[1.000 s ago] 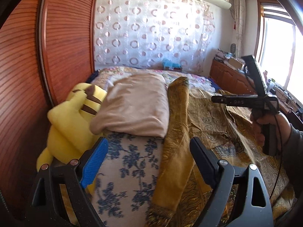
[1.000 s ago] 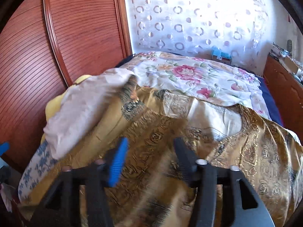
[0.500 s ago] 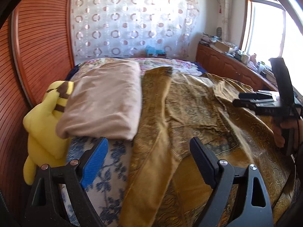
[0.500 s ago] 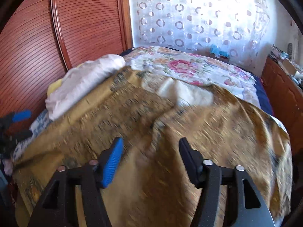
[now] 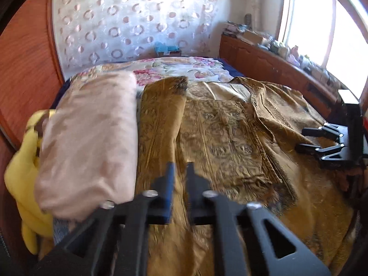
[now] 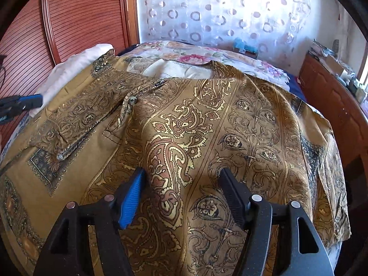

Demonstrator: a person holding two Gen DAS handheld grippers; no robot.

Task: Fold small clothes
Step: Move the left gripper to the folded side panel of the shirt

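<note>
Gold-brown paisley-print shirt [image 6: 207, 138] lies spread flat across the bed, collar toward the far curtain, long axis running away from both grippers; one sleeve [image 5: 161, 124] lies as a long strip along its left edge, just beside the folded beige blanket [image 5: 92, 138]. Left gripper [image 5: 180, 174] sits directly over the near end of that sleeve, fingers nearly clenched; whether cloth is pinched I cannot tell. Right gripper [image 6: 181, 184] hovers over the shirt's near body panel, fingers released wide, so the left looks nearer to a sleeve fold.

daylight from window [image 5: 340, 27], glare | fisheye edges dark, warped | left view blurred
</note>
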